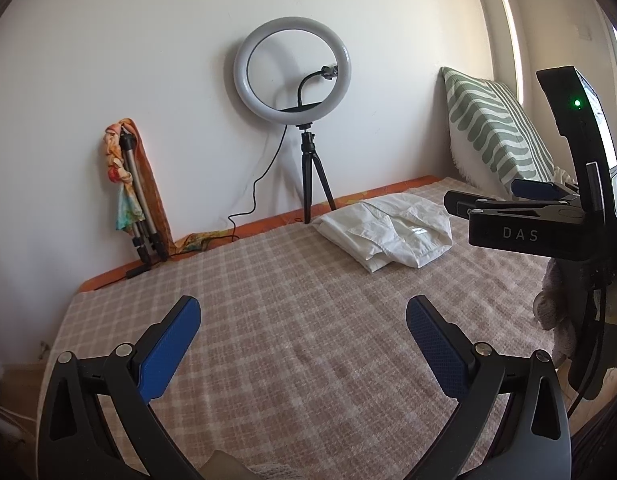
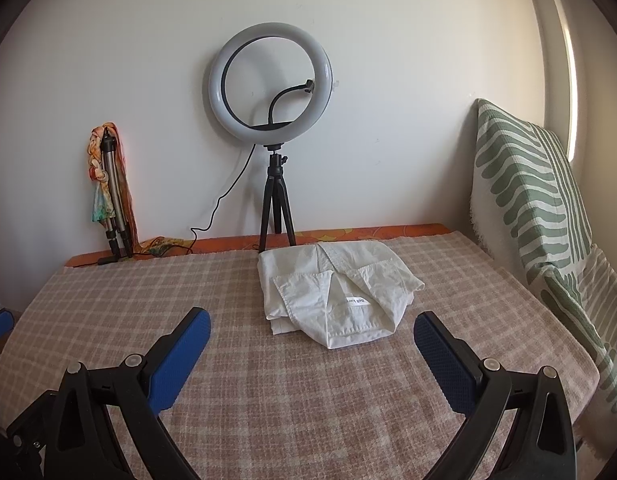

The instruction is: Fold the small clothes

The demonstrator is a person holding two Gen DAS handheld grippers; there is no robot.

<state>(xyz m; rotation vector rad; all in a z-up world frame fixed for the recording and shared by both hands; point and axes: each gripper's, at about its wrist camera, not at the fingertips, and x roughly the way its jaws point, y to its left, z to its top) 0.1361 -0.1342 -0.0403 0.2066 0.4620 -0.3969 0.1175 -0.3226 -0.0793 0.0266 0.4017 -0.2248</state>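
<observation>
A small white garment (image 2: 334, 292) lies folded in a compact bundle on the checked bedspread (image 2: 228, 360), towards the back; its label faces up. It also shows in the left wrist view (image 1: 388, 230), at the back right. My right gripper (image 2: 312, 332) is open and empty, just in front of the garment and apart from it. My left gripper (image 1: 304, 320) is open and empty over bare bedspread (image 1: 288, 320), to the left of the garment. The right gripper's body (image 1: 520, 220) shows in the left wrist view, beside the garment.
A ring light on a black tripod (image 2: 274, 200) stands at the back edge against the wall, with a cable. A folded tripod wrapped in a colourful scarf (image 2: 110, 196) leans at the back left. A green-striped cushion (image 2: 540, 208) stands along the right side.
</observation>
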